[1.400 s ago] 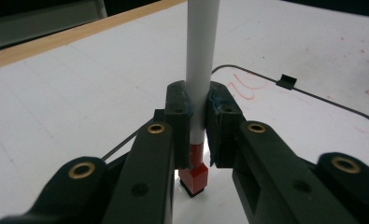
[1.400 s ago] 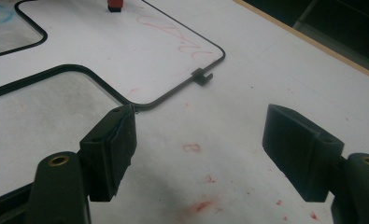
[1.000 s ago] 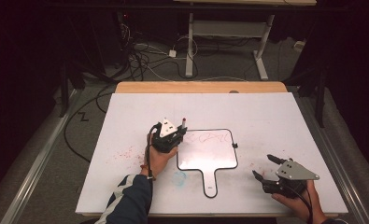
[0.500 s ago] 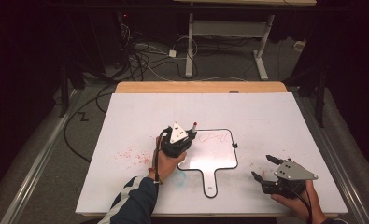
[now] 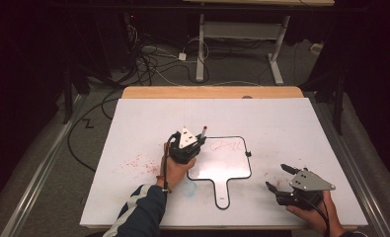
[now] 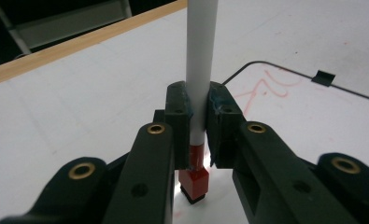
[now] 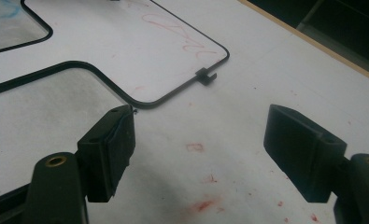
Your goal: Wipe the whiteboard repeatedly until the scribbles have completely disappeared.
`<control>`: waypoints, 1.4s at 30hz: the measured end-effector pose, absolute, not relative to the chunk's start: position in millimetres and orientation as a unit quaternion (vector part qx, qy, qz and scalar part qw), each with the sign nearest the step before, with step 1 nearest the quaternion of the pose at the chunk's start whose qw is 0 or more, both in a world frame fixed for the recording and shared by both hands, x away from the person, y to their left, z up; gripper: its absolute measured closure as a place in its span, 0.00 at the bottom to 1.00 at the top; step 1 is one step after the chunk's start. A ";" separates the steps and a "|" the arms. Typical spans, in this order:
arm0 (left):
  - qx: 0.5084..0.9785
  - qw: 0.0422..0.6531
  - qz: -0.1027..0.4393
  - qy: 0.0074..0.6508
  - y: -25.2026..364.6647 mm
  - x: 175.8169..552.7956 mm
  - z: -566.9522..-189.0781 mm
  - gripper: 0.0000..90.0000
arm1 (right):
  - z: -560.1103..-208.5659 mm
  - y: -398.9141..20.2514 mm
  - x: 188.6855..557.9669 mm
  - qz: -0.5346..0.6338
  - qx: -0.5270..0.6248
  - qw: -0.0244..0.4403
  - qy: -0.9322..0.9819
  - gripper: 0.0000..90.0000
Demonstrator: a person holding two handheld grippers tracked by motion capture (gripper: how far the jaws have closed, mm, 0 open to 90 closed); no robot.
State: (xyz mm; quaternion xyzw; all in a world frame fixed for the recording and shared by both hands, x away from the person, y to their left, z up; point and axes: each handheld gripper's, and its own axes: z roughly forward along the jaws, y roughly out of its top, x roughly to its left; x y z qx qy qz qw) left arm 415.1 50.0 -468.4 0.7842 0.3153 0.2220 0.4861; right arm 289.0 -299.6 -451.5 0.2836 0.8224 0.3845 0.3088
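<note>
My left gripper (image 5: 197, 140) (image 6: 199, 116) is shut on a white marker (image 5: 203, 131) (image 6: 201, 56), which stands upright across the jaws. Its red end (image 6: 195, 182) hangs just below the pads, close to the surface. It hovers at the upper left corner of a small black-rimmed whiteboard (image 5: 227, 163) (image 6: 313, 116) (image 7: 126, 42) with a handle toward the front. Red scribbles (image 5: 227, 145) (image 7: 173, 28) run along the board's top. My right gripper (image 5: 275, 176) (image 7: 201, 140) rests open near the table's front right, jaws wide, nothing between them.
The board lies on a large white table sheet (image 5: 291, 128) with red smudges (image 5: 136, 163) at the left and a faint blue smear (image 5: 190, 188) by the handle. A wooden strip (image 5: 212, 92) edges the back. Cables and desk legs stand on the floor beyond.
My left gripper has shifted a little to the right with the marker, onto the board's upper left corner. The right gripper has stayed put.
</note>
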 end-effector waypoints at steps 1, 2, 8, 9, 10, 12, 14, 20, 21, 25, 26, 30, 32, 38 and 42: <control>0.785 0.486 0.221 0.314 46.0 417.0 -468.3 0.88 | -451.5 -299.6 289.0 0.385 0.284 0.309 0.822 0.29; 0.786 0.487 0.218 0.312 39.5 419.5 -467.9 0.88 | -451.7 -299.1 289.3 0.383 0.283 0.309 0.823 0.29; 0.797 0.486 0.214 0.289 21.1 424.3 -466.7 0.88 | -454.1 -296.7 289.2 0.382 0.278 0.303 0.827 0.28; 0.798 0.483 0.219 0.286 21.0 424.7 -466.8 0.88 | -455.2 -297.0 289.4 0.380 0.278 0.302 0.829 0.28; 0.798 0.484 0.220 0.285 21.8 425.3 -467.1 0.88 | -455.2 -297.0 289.4 0.380 0.278 0.302 0.829 0.28; 0.794 0.485 0.223 0.290 26.9 427.9 -468.1 0.88 | -455.2 -297.8 288.7 0.380 0.277 0.302 0.829 0.28; 0.789 0.482 0.232 0.301 36.2 431.8 -469.0 0.88 | -454.4 -298.8 287.9 0.381 0.279 0.306 0.827 0.29; 0.774 0.487 0.233 0.331 57.6 438.7 -471.1 0.88 | -454.4 -299.0 287.5 0.380 0.279 0.307 0.826 0.29; 0.772 0.490 0.228 0.335 57.7 437.8 -471.0 0.88 | -453.9 -299.0 287.5 0.380 0.278 0.308 0.827 0.29; 0.775 0.501 0.209 0.325 51.8 429.7 -471.4 0.88 | -453.9 -298.9 287.6 0.381 0.278 0.306 0.827 0.28; 0.780 0.501 0.216 0.307 49.0 427.7 -470.9 0.88 | -454.0 -298.4 287.2 0.378 0.278 0.307 0.828 0.28; 0.785 0.494 0.224 0.299 48.5 425.7 -470.2 0.88 | -454.6 -298.6 287.2 0.378 0.275 0.306 0.829 0.28; 0.785 0.492 0.236 0.294 52.7 430.3 -470.8 0.88 | -455.0 -298.5 287.7 0.377 0.277 0.305 0.830 0.28; 0.765 0.488 0.230 0.351 70.9 437.6 -471.4 0.88 | -454.7 -298.0 287.1 0.376 0.275 0.307 0.830 0.29; 0.773 0.495 0.209 0.337 56.6 430.1 -470.3 0.88 | -454.5 -297.0 286.8 0.377 0.272 0.306 0.831 0.29</control>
